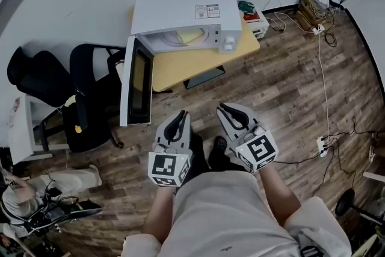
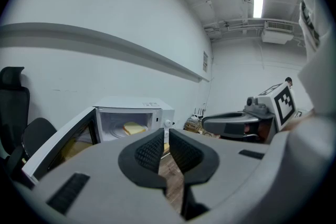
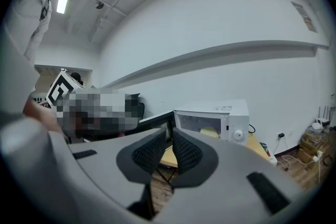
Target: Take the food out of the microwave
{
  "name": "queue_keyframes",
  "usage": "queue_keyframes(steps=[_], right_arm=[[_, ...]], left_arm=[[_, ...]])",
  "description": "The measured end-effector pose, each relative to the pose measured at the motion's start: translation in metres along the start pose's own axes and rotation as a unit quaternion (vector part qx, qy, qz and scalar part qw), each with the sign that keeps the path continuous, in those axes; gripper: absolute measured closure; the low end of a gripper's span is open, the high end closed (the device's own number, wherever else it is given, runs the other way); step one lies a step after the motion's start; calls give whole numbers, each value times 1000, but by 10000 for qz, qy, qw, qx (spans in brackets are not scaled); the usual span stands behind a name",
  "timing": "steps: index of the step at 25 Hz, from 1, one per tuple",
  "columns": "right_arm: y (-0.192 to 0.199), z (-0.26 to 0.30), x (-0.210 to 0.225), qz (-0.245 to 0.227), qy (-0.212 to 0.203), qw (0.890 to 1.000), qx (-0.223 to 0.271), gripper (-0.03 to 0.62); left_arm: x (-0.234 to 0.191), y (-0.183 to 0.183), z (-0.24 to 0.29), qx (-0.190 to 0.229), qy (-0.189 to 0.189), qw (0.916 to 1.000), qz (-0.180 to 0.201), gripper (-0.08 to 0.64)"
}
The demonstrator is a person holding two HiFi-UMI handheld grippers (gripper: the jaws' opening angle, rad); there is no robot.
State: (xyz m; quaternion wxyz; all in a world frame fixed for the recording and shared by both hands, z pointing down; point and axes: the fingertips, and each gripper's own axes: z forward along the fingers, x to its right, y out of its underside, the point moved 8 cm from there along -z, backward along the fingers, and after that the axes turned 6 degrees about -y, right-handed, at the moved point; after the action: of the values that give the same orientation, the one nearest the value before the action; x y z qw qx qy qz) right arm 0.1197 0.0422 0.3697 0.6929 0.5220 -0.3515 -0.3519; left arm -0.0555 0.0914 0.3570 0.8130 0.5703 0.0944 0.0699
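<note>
I'm holding L gripper and R gripper short of microwave, both empty w/ narrow jaws, and advising opening wide before reaching for food.

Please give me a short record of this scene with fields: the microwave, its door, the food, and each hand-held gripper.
Microwave: white microwave, standing on the wooden table
Door: door swung wide open
Food: yellowish food, inside the microwave, not yet taken out
Left hand-held gripper: jaws slightly apart, nothing between them, well short of the microwave
Right hand-held gripper: jaws slightly apart, nothing between them, well short of the microwave
</note>
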Motion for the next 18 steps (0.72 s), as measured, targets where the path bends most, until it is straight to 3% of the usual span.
queue_keyframes(steps=[18], right_arm=[[-9,101,46,-364,369,9974,-501,526]], left_arm=[[-79,-13,93,-174,382,9989,188,549]])
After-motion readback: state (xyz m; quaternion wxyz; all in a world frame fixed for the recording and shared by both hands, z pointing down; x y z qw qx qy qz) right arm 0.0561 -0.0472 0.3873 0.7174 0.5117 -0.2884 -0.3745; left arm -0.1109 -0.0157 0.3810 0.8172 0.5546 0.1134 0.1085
